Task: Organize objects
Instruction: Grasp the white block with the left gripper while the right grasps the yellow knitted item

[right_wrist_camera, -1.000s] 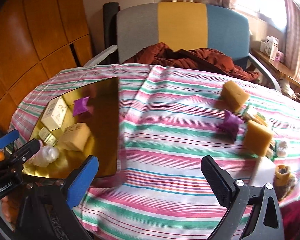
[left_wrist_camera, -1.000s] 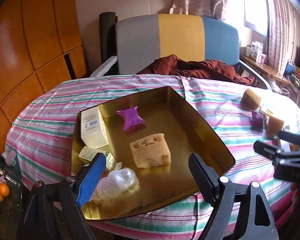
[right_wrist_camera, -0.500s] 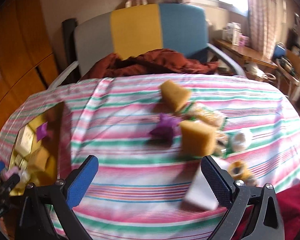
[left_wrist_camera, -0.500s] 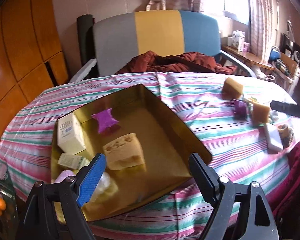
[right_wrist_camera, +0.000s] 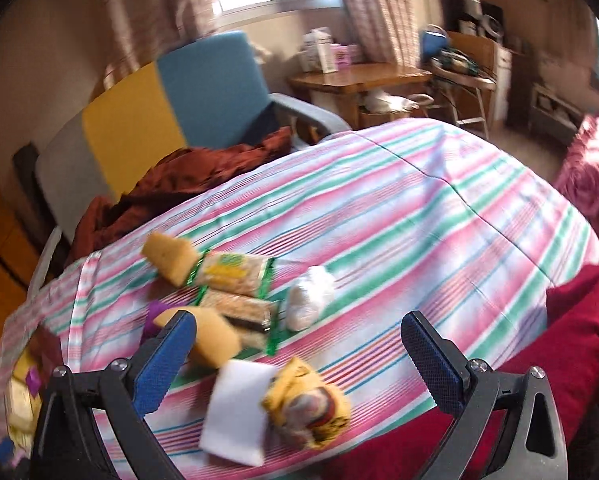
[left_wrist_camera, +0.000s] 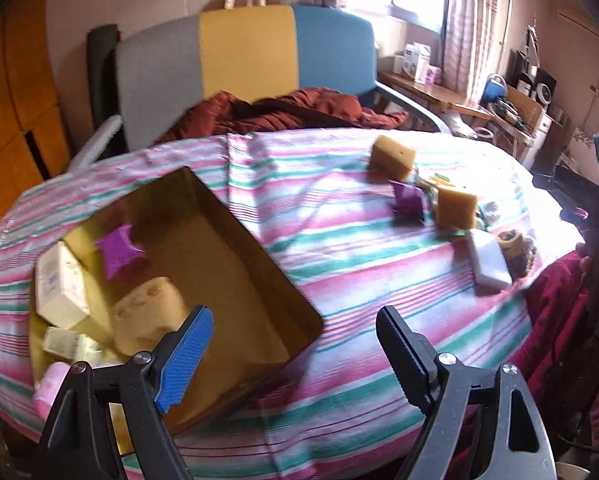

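The left gripper (left_wrist_camera: 295,344) hangs over the near edge of the gold tray (left_wrist_camera: 235,240), its jaws spread wide with nothing between them. Inside the tray, just left of the blue finger, lie a yellow sponge (left_wrist_camera: 147,316), a cream box (left_wrist_camera: 59,280) and a purple wrapper (left_wrist_camera: 117,250).

The right gripper (right_wrist_camera: 299,344) is likewise released and empty, above the striped tablecloth (right_wrist_camera: 419,208). Between and just below its fingers sit a white block (right_wrist_camera: 237,412) and a yellow crumpled packet (right_wrist_camera: 305,404), touching each other. Beyond them are 2 sponges (right_wrist_camera: 169,256), 2 green-edged snack bars (right_wrist_camera: 235,268) and a white plastic wad (right_wrist_camera: 309,298).

Only the left view shows the tray's contents clearly; the right view catches just its blurred corner at far left. The snack bars show plainly only in the right view.
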Demonstrator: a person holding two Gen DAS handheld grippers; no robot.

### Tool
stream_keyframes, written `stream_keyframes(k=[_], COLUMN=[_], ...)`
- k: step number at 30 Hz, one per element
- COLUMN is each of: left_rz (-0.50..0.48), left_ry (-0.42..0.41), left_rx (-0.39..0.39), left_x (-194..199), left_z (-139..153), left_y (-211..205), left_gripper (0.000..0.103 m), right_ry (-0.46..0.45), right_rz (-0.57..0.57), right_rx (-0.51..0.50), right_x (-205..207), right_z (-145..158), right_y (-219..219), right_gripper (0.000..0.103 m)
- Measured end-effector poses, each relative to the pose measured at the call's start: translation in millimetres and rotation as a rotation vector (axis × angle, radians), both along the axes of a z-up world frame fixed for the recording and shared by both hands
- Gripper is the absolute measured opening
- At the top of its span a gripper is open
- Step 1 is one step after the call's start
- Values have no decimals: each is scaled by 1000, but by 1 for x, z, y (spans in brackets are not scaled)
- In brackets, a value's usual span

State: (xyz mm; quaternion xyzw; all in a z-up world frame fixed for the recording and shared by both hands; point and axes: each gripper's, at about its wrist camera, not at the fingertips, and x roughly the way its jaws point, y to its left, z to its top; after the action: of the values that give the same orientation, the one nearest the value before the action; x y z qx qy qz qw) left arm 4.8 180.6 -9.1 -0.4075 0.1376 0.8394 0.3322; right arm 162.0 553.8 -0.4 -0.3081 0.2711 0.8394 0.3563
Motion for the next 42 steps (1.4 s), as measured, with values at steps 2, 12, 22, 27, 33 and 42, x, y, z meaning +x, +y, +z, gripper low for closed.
stream_keyframes(k=[2, 12, 22, 27, 33, 42], left_rz=[-24, -213, -442, -526, -555, -547], left_ry=[-26, -98, -146, -205, -249, -199], left_rx=[-6, -49, -44, -80, -135, -115], left_x=[1, 17, 43, 54, 60, 48], left_z=[-4, -22, -33, -52, -79, -88], left_y=[11, 89, 177, 224, 268, 241], left_gripper=[81, 80, 77, 77, 77, 58], right_ry=[52, 167, 196, 209, 214, 191], right_rz=[-47, -63, -53, -42, -32, -24], right_rx=[-70, -118, -159, -178, -201, -223], right_x=[12, 22, 24, 24, 24, 21], right_z=[-6, -4, -10, -11, -14, -18], right_y=[13, 19, 24, 26, 28, 30], right_gripper=[103, 103, 103, 103, 103, 103])
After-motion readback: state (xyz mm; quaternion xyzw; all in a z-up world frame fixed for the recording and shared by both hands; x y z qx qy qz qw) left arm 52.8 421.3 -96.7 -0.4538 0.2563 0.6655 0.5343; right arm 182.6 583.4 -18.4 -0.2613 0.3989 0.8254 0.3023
